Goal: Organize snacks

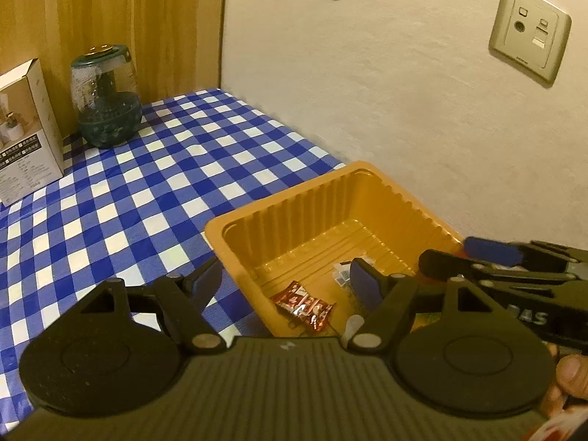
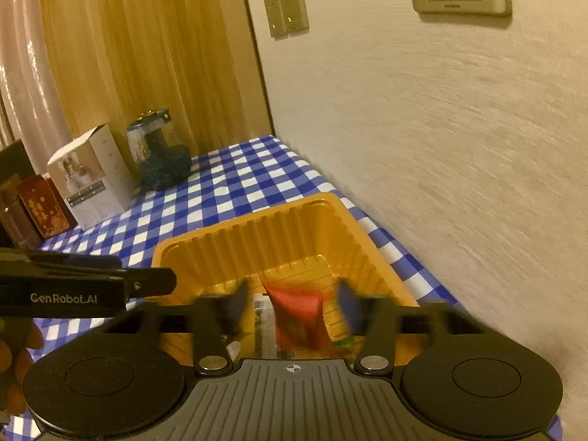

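An orange plastic tray (image 1: 279, 217) stands on the checked cloth by the wall; it also shows in the right wrist view (image 2: 205, 250). In it lie a small red snack packet (image 1: 305, 305) and a pale wrapped snack (image 1: 341, 272). My left gripper (image 1: 286, 279) is open and empty over the tray's near left corner. My right gripper (image 2: 294, 305) is open above the tray, blurred by motion; a red packet (image 2: 297, 312) lies loose between its fingers, and other snacks beneath are blurred. The right gripper enters the left wrist view from the right (image 1: 488, 257).
A blue-checked tablecloth (image 1: 147, 183) covers the table. A teal glass jar (image 1: 106, 99) and a white box (image 1: 29, 125) stand at the back by a wooden panel. Dark red tins (image 2: 40, 205) sit further left. The wall with sockets (image 1: 529, 47) runs close along the tray's right.
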Available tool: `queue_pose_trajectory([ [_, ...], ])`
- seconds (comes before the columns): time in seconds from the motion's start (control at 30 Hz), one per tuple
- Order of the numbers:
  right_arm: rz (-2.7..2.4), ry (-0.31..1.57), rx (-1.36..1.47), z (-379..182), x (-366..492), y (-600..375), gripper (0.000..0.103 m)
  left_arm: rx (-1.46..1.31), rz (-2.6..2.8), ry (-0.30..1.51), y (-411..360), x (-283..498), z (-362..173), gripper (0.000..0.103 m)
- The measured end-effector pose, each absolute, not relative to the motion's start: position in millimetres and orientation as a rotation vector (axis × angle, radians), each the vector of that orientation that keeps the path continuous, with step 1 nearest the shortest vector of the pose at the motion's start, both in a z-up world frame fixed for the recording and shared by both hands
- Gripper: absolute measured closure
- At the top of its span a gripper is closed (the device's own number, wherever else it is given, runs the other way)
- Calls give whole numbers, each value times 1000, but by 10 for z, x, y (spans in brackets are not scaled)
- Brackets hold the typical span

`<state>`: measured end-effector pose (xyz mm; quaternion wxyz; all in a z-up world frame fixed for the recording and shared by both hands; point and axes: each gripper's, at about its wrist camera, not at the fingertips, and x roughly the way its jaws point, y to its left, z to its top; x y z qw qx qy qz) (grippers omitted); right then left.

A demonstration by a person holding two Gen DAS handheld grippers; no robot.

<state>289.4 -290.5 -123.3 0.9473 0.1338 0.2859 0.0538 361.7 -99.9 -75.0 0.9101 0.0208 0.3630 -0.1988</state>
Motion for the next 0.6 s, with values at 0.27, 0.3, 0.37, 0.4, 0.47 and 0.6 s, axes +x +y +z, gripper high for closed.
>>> queue_pose_trajectory([
  [0.27, 89, 568, 281, -1206, 2869, -2927, 33, 48, -398, 751, -966, 3618, -755, 27],
  [0.3, 84, 569, 280, -1206, 2867, -2931, 32, 49, -396, 752, -970, 3617, -757, 27],
  [0.37, 75, 567, 275, -1206, 2853, -2938, 27, 52, -388, 757, -973, 3614, -759, 25],
  [0.4, 73, 566, 274, -1206, 2846, -2940, 25, 55, -385, 758, -978, 3612, -760, 25],
  [0.47, 74, 566, 274, -1211, 2839, -2946, 22, 62, -386, 759, -988, 3603, -763, 24],
  [0.6, 67, 570, 275, -1210, 2791, -2975, 20, 73, -380, 755, -1003, 3560, -755, 19],
])
